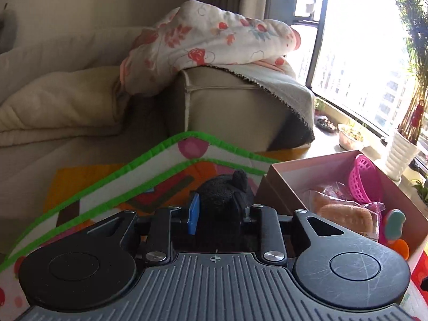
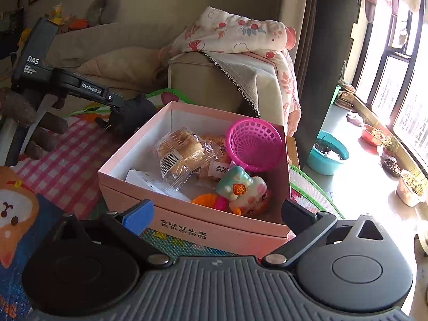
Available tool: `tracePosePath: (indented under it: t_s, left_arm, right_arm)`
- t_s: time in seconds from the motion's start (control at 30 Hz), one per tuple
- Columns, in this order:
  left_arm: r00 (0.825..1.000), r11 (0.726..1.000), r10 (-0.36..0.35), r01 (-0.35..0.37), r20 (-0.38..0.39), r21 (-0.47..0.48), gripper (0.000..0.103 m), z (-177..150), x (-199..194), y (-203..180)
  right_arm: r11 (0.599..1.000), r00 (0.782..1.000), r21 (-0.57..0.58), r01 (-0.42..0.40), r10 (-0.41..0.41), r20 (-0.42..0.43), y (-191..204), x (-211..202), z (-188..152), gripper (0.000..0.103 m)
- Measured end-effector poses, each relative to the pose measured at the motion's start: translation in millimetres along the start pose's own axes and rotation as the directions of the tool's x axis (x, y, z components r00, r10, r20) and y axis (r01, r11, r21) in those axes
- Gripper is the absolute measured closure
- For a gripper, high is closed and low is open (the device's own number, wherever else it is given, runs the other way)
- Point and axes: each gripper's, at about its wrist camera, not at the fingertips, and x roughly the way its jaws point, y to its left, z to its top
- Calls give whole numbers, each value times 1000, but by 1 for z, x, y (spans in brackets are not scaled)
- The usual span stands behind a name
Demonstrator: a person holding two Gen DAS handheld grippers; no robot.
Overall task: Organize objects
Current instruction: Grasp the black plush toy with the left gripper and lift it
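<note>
Sunlit window glare washes out the right of your left wrist view, past a beige sofa (image 1: 227,101). Your left gripper (image 1: 218,208) is clenched on a black plush toy (image 1: 224,192), whose lower half is hidden between the fingers, just left of the pink box (image 1: 278,171). From your right wrist view, your right gripper (image 2: 218,214) hangs released, fingers wide, near the box's front wall. Inside lie wrapped bread (image 2: 179,147), a tipped pink basket (image 2: 254,141) and a small toy (image 2: 240,190), partly overlapping.
</note>
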Motion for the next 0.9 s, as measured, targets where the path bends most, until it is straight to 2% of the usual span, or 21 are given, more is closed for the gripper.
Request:
tracePosePath:
  t_s: [0.07, 0.1, 0.13, 0.17, 0.2, 0.23, 0.27, 0.3, 0.33, 0.5, 0.6, 0.73, 0.8, 0.9]
  left_arm:
    - [1000, 1000, -5, 5, -4, -3, 59, 1, 6, -2]
    - [1000, 1000, 11, -11, -15, -7, 53, 2, 12, -4]
    - [999, 1000, 15, -16, -31, -19, 42, 3, 18, -4]
    - [999, 999, 0, -2, -54, -39, 35, 3, 23, -3]
    - [993, 997, -34, 26, -112, -78, 22, 4, 34, -1]
    - [981, 992, -63, 42, -183, -115, 17, 2, 44, 1]
    - [972, 989, -75, 45, -221, -140, 18, -2, 52, 2]
    - [976, 988, -73, 43, -207, -147, 20, -6, 52, 2]
    - [981, 988, -76, 50, -177, -147, 30, -10, 48, 2]
    - [985, 983, -95, 70, -145, -168, 32, -20, 35, 8]
    - [990, 977, -89, 64, -113, -205, 33, -28, 13, 17]
    - [996, 939, -87, 85, 7, -333, 33, -56, -47, 42]
    - [997, 911, -53, 70, 52, -406, 33, -72, -72, 56]
    - [995, 872, 18, 35, 103, -489, 33, -92, -96, 76]
  right_arm:
    - [1000, 1000, 14, -25, 25, -7, -1, 2, 0, 1]
    - [999, 999, 17, -37, 37, -12, 0, 4, 0, 0]
    - [999, 999, 17, -45, 45, -19, 1, 6, 0, 0]
    - [999, 998, 14, -47, 48, -29, 3, 8, -1, 0]
    - [999, 999, 8, -41, 41, -33, 6, 9, -1, 0]
    - [999, 999, -3, -34, 34, -33, 8, 9, -1, 0]
    - [999, 999, -8, -36, 36, -35, 10, 9, -1, 0]
    - [999, 999, -7, -38, 38, -34, 10, 8, 0, 0]
    - [999, 999, -9, -36, 36, -31, 11, 7, 1, 0]
    - [999, 1000, -48, -11, 11, -11, 16, 0, 11, 0]
    - [997, 1000, -71, -4, 3, -6, 24, 3, 22, 0]
    - [993, 999, -116, -31, 34, 22, 45, 9, 51, 0]
    - [990, 997, -126, -64, 68, 25, 59, 18, 76, 0]
    - [982, 987, -102, -157, 154, -37, 83, 51, 124, 0]
